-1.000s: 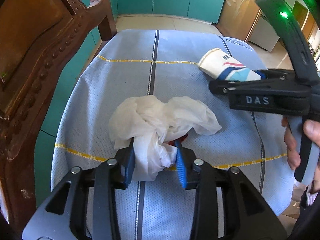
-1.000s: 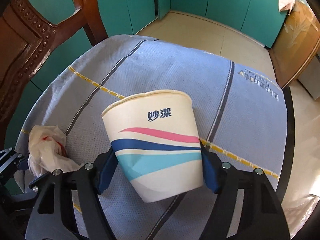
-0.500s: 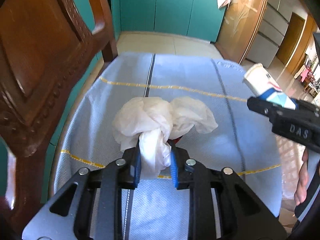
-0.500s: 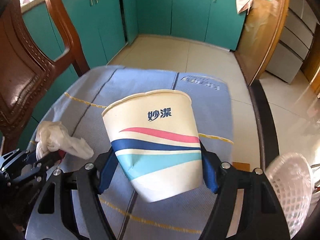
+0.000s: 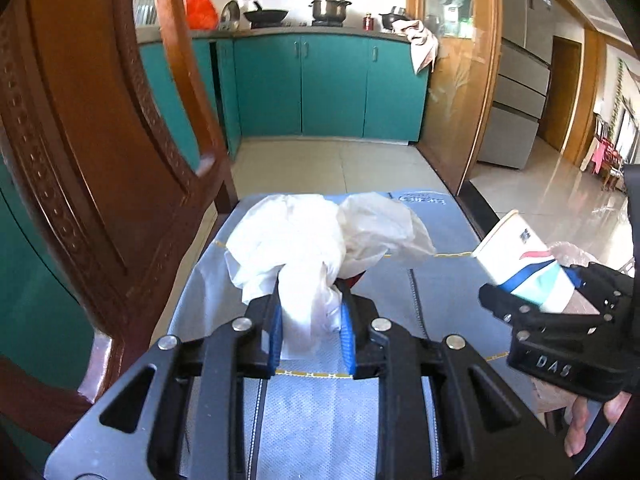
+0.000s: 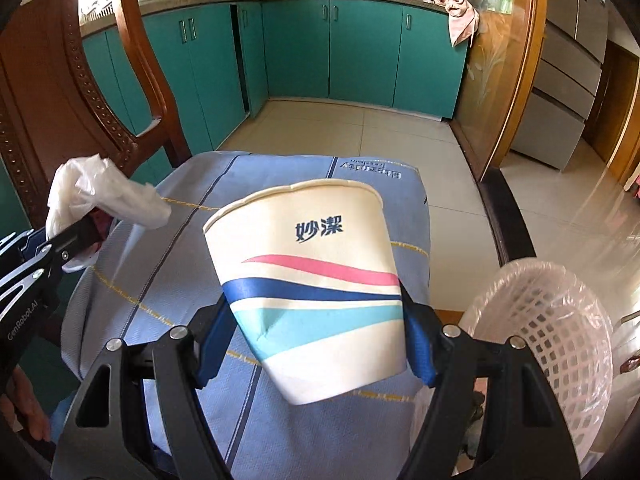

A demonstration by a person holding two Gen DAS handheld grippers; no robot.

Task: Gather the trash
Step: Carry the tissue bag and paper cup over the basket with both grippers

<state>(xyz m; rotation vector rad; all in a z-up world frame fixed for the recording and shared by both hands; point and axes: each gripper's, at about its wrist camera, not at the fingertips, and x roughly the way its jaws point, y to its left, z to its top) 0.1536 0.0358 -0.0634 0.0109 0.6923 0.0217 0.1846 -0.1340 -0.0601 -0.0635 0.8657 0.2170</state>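
Note:
My left gripper (image 5: 311, 332) is shut on a crumpled white plastic bag (image 5: 316, 240) and holds it lifted above the blue-grey cloth seat (image 5: 316, 412). The bag also shows at the left of the right wrist view (image 6: 100, 196). My right gripper (image 6: 316, 344) is shut on a white paper cup (image 6: 312, 288) with pink, blue and teal stripes, tilted and raised over the seat. The cup and right gripper show at the right of the left wrist view (image 5: 524, 264). A white mesh trash basket (image 6: 560, 328) lined with clear plastic stands low at the right.
A carved wooden chair back (image 5: 88, 152) rises close on the left. Teal kitchen cabinets (image 6: 360, 48) stand beyond the tiled floor (image 6: 360, 136). A wooden-framed glass door (image 6: 500, 60) and a dark floor strip (image 6: 508, 216) lie to the right.
Both grippers have risen from the seat, carrying the bag and the cup. The trash basket has come into the right wrist view and grown nearer.

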